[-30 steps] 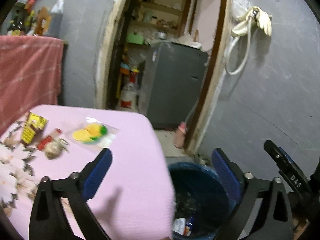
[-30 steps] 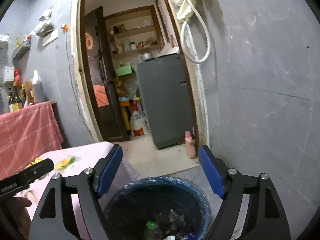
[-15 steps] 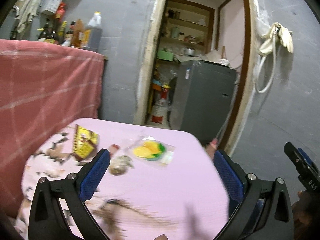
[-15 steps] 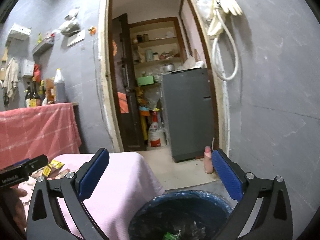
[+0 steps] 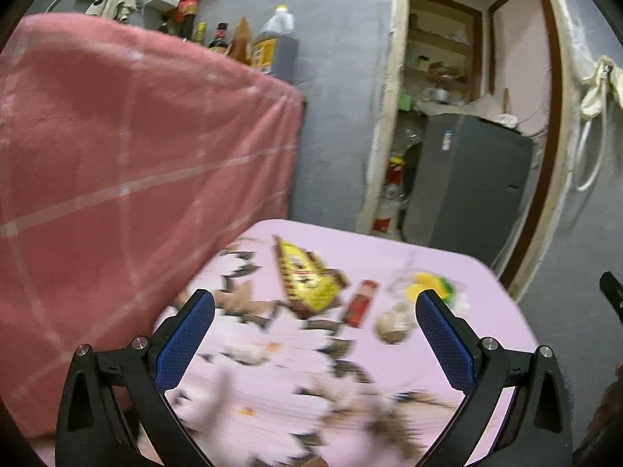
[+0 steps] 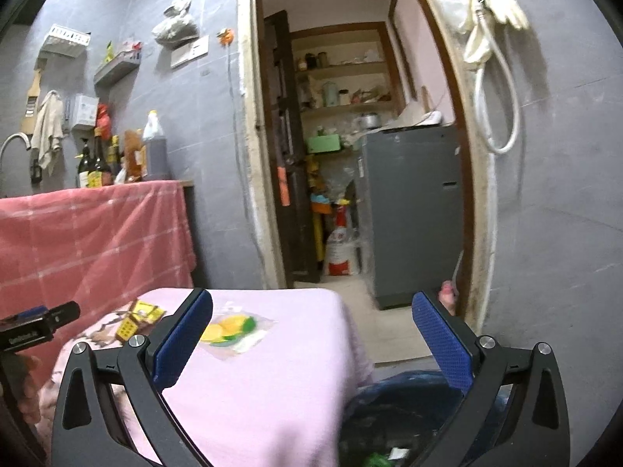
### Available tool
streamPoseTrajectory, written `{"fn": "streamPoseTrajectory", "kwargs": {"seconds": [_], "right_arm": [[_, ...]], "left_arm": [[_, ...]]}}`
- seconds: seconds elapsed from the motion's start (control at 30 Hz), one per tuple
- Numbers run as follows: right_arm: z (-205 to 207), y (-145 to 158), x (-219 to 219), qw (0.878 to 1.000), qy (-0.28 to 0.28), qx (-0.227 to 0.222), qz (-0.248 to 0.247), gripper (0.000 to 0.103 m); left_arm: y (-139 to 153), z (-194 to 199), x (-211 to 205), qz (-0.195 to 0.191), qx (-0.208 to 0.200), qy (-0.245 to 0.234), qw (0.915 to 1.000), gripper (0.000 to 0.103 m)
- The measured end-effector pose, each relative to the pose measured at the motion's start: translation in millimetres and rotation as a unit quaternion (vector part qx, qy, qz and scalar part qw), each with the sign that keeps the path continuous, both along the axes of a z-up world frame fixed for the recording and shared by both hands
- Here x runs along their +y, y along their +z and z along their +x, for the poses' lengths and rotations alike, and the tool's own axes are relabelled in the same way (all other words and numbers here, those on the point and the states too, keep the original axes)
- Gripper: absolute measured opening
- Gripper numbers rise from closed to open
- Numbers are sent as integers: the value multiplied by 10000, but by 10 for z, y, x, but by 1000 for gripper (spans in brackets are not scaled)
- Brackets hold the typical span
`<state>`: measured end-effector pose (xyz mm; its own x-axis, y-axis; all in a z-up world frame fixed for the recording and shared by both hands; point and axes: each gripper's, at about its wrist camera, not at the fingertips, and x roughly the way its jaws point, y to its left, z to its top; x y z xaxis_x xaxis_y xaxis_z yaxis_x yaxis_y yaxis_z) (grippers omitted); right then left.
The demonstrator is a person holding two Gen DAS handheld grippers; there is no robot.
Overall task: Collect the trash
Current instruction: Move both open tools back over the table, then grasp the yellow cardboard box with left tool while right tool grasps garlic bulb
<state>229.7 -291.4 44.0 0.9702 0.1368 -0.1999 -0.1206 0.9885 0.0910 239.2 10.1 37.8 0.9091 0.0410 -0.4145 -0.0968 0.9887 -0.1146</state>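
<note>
Both grippers have swung from the bin (image 6: 409, 393) toward the table (image 5: 389, 249); left gripper (image 5: 311, 334) and right gripper (image 6: 311, 334) gape empty.

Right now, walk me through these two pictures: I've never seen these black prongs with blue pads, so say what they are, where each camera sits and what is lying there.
No robot here: a person carries a hand-held gripper in each hand, with a camera on each looking forward along its two fingers. One picture looks out from the left gripper, the other from the right gripper. Both are wide open and hold nothing.

On the pink tablecloth lie a yellow packet, a red wrapper, a crumpled wad and a clear bag with yellow and green contents. Beside the table stands a blue trash bin with litter in it.
</note>
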Motion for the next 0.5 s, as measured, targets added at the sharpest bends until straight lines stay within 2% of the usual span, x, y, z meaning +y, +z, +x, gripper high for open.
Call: {"fn": "streamPoseTrajectory", "kwargs": {"seconds": [0.17,0.3,0.5], "right_arm": [[168,-28,306,9996,179,224,-63,103],[312,-64,550,9982,351,470,-105,103],[515,-186,891,9933,679,920,-185,103]], "left_arm": [[-73,115,324,82,174,113,9998,101],[-156,256,509,30,454,-11,9990,101],[-325,525,604,164,971,-47,9951,101]]}}
